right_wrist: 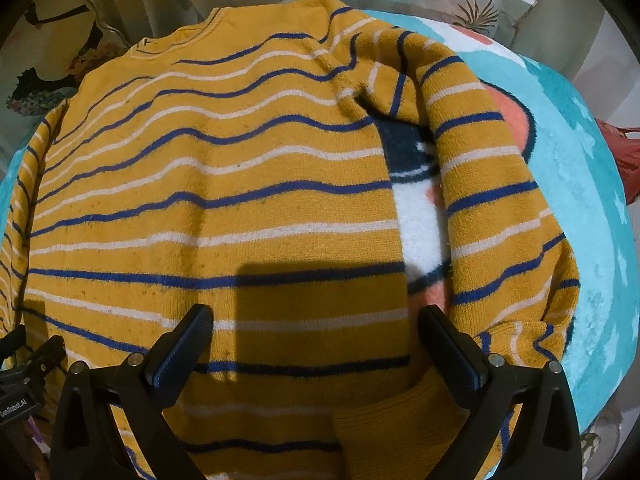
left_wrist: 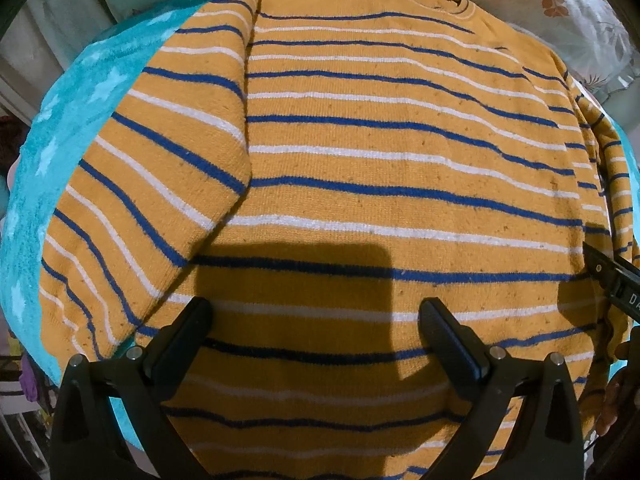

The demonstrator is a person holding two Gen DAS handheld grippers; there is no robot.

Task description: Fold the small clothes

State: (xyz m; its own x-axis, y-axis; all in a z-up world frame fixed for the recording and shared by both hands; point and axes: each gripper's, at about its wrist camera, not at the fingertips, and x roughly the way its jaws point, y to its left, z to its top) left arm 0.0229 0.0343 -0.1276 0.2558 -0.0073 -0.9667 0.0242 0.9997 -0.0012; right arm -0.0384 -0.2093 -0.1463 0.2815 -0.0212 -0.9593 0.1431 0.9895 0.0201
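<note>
left tool [left_wrist: 316, 334] jaws apart, empty, over sweater hem | right tool [right_wrist: 316, 340] jaws apart, empty, beside right sleeve [right_wrist: 492, 184] | striped sweater [left_wrist: 380, 160] flat on teal blanket [left_wrist: 60, 140] | risk: single-layer pinch drags sweater askew

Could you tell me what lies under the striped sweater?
The sweater lies on a turquoise blanket whose white, orange and dark print shows between the body and the sleeve. What the rest of the blanket shows is hidden under the sweater.
</note>
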